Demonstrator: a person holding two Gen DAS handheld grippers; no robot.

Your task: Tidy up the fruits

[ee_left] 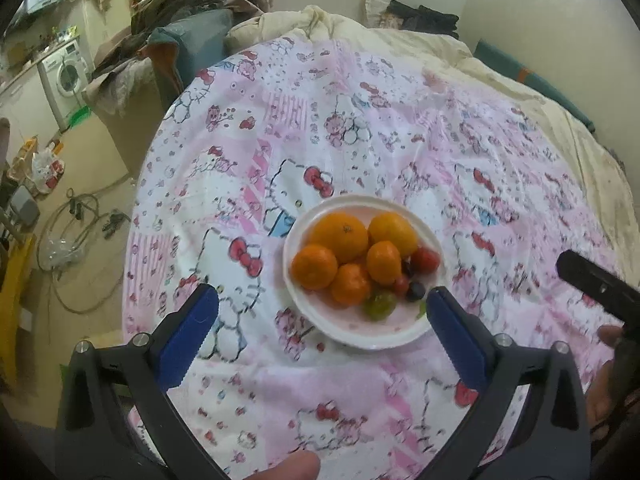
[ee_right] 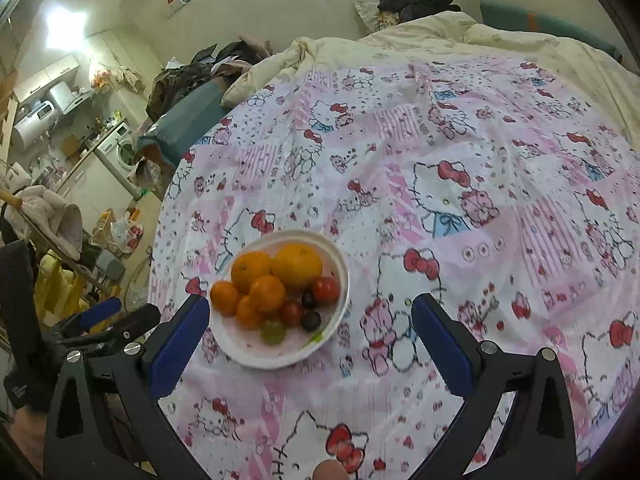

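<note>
Between the spread fingers of the left gripper [ee_left: 322, 302], slightly toward the right finger, sits a white bowl [ee_left: 298, 300] of fruit on the pink cartoon-print sheet [ee_left: 360, 128]. Both fingers stand wide apart and hold nothing; the right finger's tip overlaps the bowl's near rim in this view. Inside the bowl lie oranges [ee_left: 340, 236], red tomatoes [ee_left: 426, 260], a dark grape [ee_left: 416, 291] and a green grape [ee_left: 379, 305].

The right gripper [ee_right: 306, 314] is also wide open and empty. From its camera the bowl [ee_right: 344, 276] lies just ahead of the left finger, its rim near that finger's tip, while the right finger is well apart from it over bare sheet. Beyond the left finger, the left gripper's blue pads [ee_right: 100, 312] show at the bed's edge.
</note>
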